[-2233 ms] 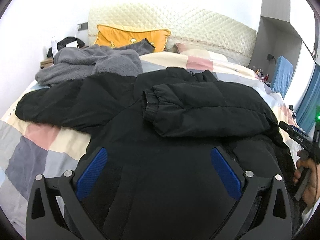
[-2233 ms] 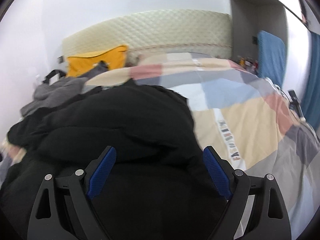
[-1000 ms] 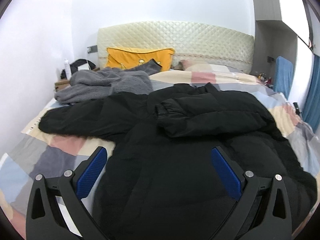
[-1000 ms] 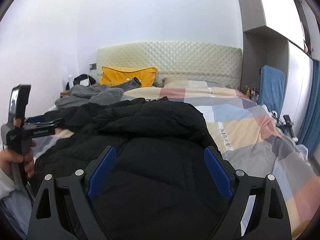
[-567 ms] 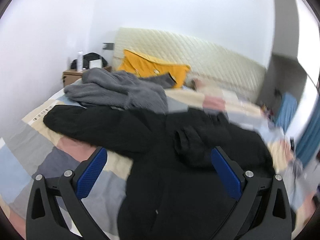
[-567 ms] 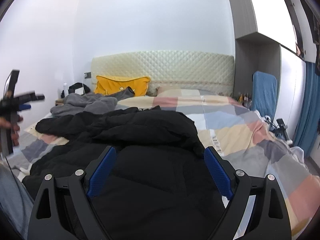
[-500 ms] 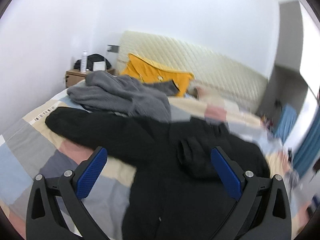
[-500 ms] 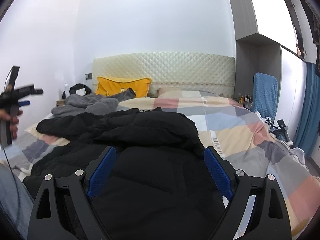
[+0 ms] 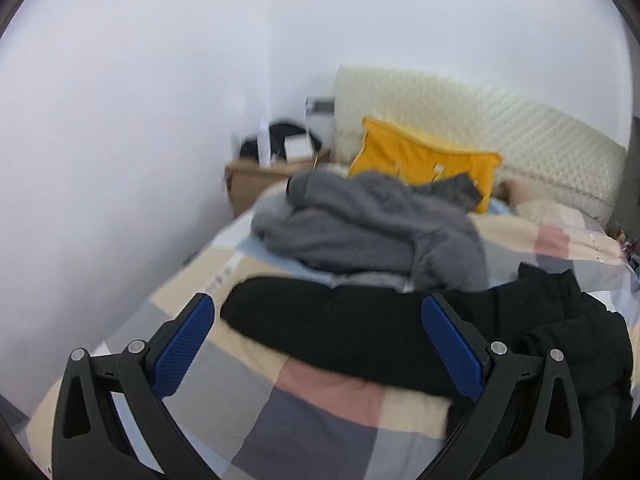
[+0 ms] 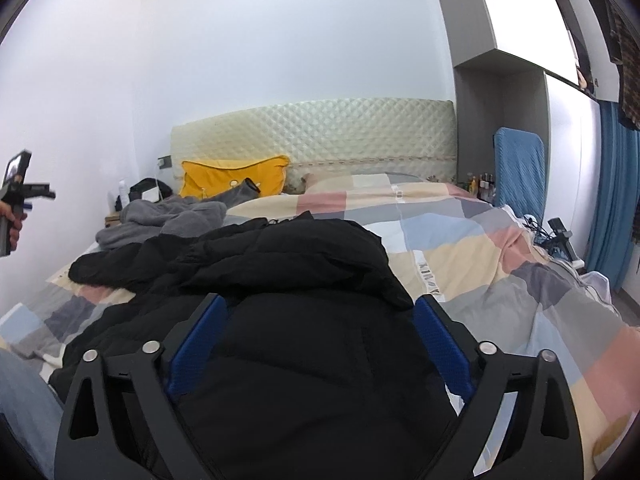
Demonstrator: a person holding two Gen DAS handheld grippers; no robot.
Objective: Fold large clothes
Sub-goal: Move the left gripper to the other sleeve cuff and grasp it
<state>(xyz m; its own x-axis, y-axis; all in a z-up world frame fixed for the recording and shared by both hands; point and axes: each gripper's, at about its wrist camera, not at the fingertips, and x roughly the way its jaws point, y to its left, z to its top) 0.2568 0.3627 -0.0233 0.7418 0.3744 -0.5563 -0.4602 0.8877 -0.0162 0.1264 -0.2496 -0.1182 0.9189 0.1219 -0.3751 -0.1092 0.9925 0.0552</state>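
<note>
A large black padded jacket (image 10: 304, 280) lies spread on the bed, one sleeve folded across its chest. Its other sleeve (image 9: 340, 328) stretches out to the left over the checked quilt. My left gripper (image 9: 318, 334) is open and empty, held above that outstretched sleeve. It also shows at the far left of the right wrist view (image 10: 16, 200). My right gripper (image 10: 320, 332) is open and empty, held above the jacket's lower body.
A grey fleece garment (image 9: 372, 228) lies heaped behind the sleeve, in front of a yellow pillow (image 9: 420, 160). The checked quilt (image 10: 500, 264) covers the bed. A bedside table (image 9: 260, 176) stands by the left wall. A blue chair (image 10: 518, 168) stands right of the bed.
My left gripper has swung left and away from the jacket's body to the outstretched sleeve. My right gripper has pulled back and up, then stayed still. Both stayed open.
</note>
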